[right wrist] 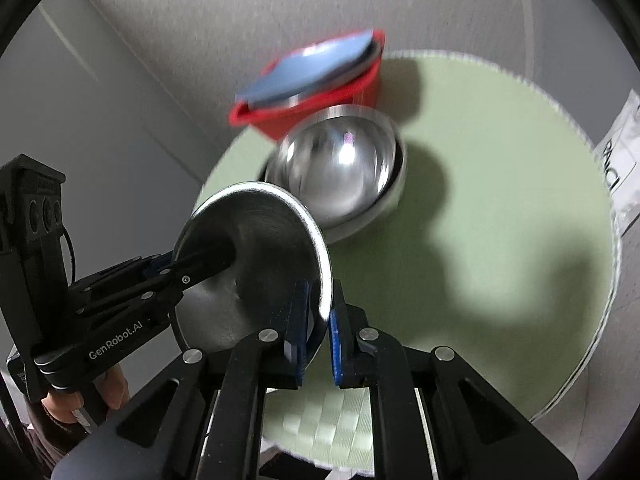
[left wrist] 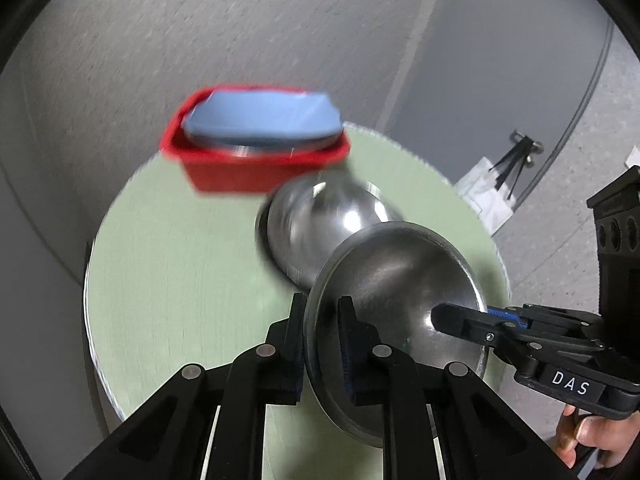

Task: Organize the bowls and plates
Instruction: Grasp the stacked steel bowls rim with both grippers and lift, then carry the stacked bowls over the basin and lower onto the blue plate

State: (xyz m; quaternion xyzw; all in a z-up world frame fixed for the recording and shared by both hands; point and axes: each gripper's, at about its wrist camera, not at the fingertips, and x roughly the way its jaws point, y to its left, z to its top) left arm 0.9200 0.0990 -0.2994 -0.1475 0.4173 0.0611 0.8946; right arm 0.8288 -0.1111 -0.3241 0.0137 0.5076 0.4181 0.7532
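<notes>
Both grippers hold one steel bowl (left wrist: 396, 280) by its rim, lifted and tilted above a round green table (left wrist: 168, 280). My left gripper (left wrist: 320, 344) is shut on the bowl's left rim. My right gripper (right wrist: 318, 332) is shut on the opposite rim of the same bowl (right wrist: 264, 248). The right gripper (left wrist: 460, 320) reaches in from the right in the left wrist view. The left gripper (right wrist: 208, 260) reaches in from the left in the right wrist view. Behind it a stack of steel bowls (left wrist: 320, 224) (right wrist: 340, 164) sits on the table. A red bin (left wrist: 240, 176) (right wrist: 320, 108) farther back holds a blue plate (left wrist: 260, 120) (right wrist: 304, 68) over a steel dish.
The green table (right wrist: 500, 240) has bare surface on its right side and drops off at its round edge. Grey carpet surrounds it. A white bag (left wrist: 488, 192) lies on the floor near a grey wall.
</notes>
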